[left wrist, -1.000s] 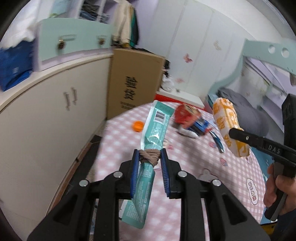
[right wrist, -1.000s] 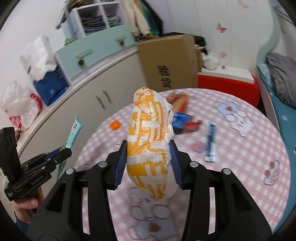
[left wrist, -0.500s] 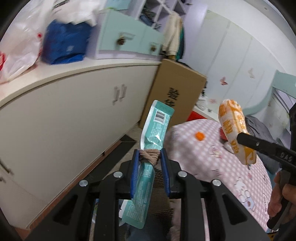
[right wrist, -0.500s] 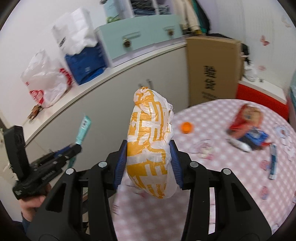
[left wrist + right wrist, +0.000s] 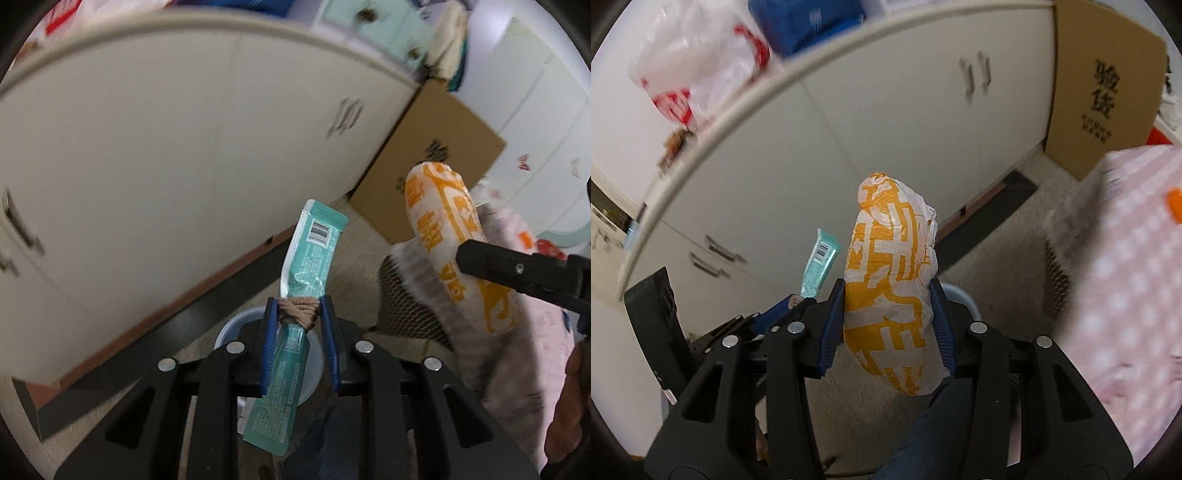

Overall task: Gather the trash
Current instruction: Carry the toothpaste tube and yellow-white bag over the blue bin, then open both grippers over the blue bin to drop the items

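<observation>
My left gripper [image 5: 297, 325] is shut on a long teal wrapper [image 5: 308, 258] with a brown band around its middle. It hangs over a white bin [image 5: 231, 328] on the floor. My right gripper [image 5: 886, 317] is shut on a crumpled white and orange paper wrapper [image 5: 892, 291], with the rim of the bin [image 5: 960, 295] just behind it. The orange wrapper also shows in the left wrist view [image 5: 454, 243], and the teal wrapper shows in the right wrist view [image 5: 822, 266], to the left.
A long white cabinet [image 5: 184, 155] runs along the left. A brown cardboard box [image 5: 428, 166] stands at its far end. The pink checked tablecloth [image 5: 1126, 277] with an orange bit [image 5: 1174, 199] is on the right. The floor below is beige carpet [image 5: 997, 258].
Both grippers have swung left and down, away from the table top toward the floor by the cabinet. The white bin has come into view below them. Both still hold their wrappers.
</observation>
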### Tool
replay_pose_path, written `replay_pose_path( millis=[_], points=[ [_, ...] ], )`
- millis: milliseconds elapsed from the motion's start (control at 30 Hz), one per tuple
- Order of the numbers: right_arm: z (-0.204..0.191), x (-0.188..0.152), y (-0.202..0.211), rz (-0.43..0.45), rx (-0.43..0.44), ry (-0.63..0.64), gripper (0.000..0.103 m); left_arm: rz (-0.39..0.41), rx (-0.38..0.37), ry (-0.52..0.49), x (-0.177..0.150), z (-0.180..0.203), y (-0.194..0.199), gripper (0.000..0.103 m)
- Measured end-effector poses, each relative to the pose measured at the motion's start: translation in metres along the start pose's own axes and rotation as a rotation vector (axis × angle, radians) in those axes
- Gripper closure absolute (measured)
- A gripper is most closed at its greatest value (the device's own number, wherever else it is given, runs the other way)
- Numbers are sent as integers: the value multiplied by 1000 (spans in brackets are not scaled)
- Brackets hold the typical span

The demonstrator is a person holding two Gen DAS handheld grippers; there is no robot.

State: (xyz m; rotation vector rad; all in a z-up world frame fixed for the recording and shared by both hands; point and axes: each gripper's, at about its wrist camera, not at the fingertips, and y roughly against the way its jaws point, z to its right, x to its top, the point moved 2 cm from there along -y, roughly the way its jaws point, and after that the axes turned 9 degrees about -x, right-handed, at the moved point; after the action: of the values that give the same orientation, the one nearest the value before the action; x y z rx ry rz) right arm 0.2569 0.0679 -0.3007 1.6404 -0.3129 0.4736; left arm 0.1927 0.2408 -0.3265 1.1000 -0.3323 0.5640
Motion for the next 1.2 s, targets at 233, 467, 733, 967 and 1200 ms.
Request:
replay_pose_path(
  millis=[233, 467, 733, 967, 1200],
  points=[
    [-6, -12, -71, -135, -54, -45, 59, -108, 15, 68, -17, -37, -51, 81],
    [13, -28, -130, -253, -112, -129, 58, -196, 8, 99, -23, -54, -99, 80],
    [32, -40, -165, -317, -127, -220, 46, -288, -19, 99, -33, -56, -142, 65],
    [44, -47, -173, -345, -160, -256, 14, -311, 29, 154, -39, -74, -149, 20],
    [35, -42, -155, -302, -155, -216, 6, -263, 87, 155, -38, -75, -121, 20]
  ],
)
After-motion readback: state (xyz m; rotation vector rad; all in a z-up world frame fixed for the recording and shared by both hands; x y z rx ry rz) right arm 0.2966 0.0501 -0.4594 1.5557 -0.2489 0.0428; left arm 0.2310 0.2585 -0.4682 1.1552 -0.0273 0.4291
